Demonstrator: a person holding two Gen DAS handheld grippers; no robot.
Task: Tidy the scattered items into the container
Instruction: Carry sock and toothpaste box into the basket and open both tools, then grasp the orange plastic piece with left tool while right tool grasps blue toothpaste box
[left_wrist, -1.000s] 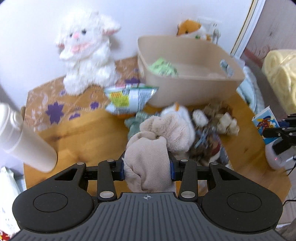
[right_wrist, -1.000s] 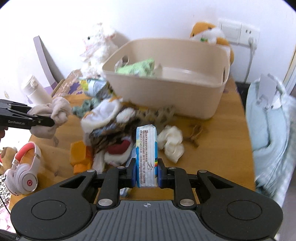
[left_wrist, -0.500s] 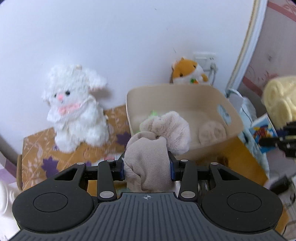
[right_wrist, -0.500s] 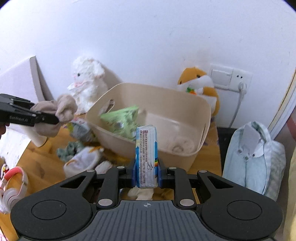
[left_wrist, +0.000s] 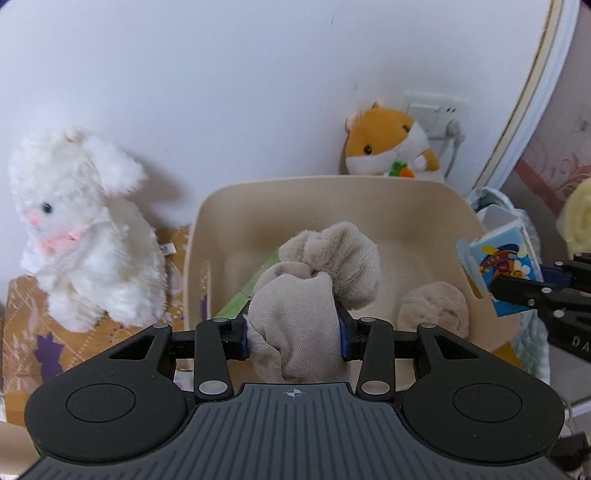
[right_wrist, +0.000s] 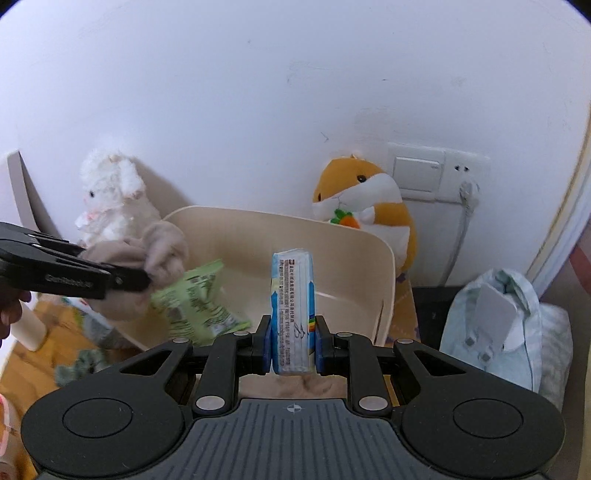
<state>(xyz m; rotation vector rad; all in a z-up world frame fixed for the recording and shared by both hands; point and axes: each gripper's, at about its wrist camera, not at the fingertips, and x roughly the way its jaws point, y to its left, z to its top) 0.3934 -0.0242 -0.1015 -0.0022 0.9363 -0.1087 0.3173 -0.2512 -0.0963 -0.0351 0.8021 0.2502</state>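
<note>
green packet (left_wrist: 255, 284): mostly hidden by sock (left_wrist: 295, 325) | headphones (right_wrist: 5, 421): cut off

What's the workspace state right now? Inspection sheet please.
Surface: wooden table, patterned mat.
Job's things: beige bin holds green packet and a beige sock.
Clutter: teal cloth on table.
Grippers: left gripper shut on sock bundle; right gripper shut on tissue pack; both above bin.
Cables: plug in wall socket.
Surroundings: white bunny, hamster plush, light-blue garment.
</note>
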